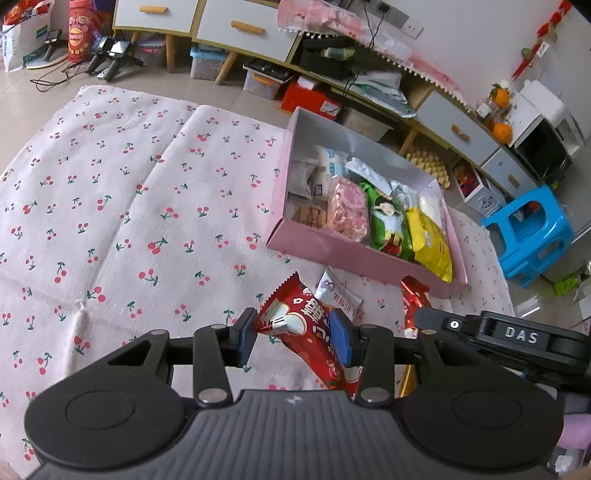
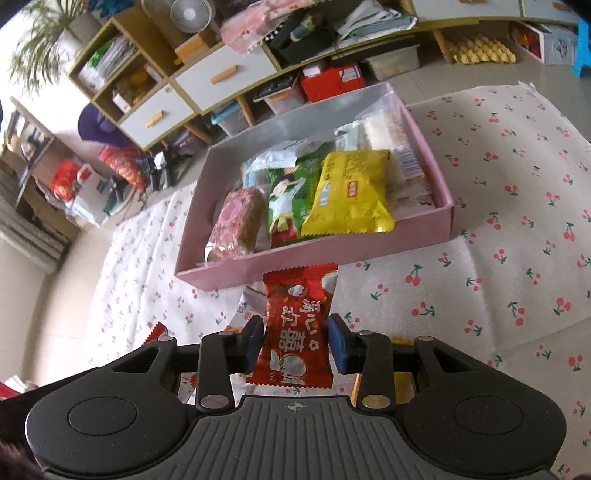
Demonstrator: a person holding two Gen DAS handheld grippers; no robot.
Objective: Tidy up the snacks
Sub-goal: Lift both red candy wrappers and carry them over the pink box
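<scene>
A pink box [image 1: 332,254] [image 2: 258,264] lies on the cherry-print cloth and holds several snack packets, among them a yellow one [image 1: 432,240] [image 2: 351,192], a green one [image 1: 388,225] [image 2: 288,199] and a pink-speckled bar [image 1: 349,208] [image 2: 236,221]. My left gripper [image 1: 295,336] is shut on a red snack packet [image 1: 306,332], held above the cloth, short of the box. My right gripper [image 2: 297,341] is shut on another red snack packet [image 2: 295,325], just before the box's near wall. The right gripper's body [image 1: 517,336] shows in the left view.
A white packet [image 1: 340,295] [image 2: 249,304] and more red wrappers [image 1: 415,299] [image 2: 157,332] lie on the cloth [image 1: 129,221] [image 2: 498,221] in front of the box. Cabinets [image 1: 229,29] [image 2: 207,81], storage bins and a blue stool [image 1: 532,236] stand on the floor beyond.
</scene>
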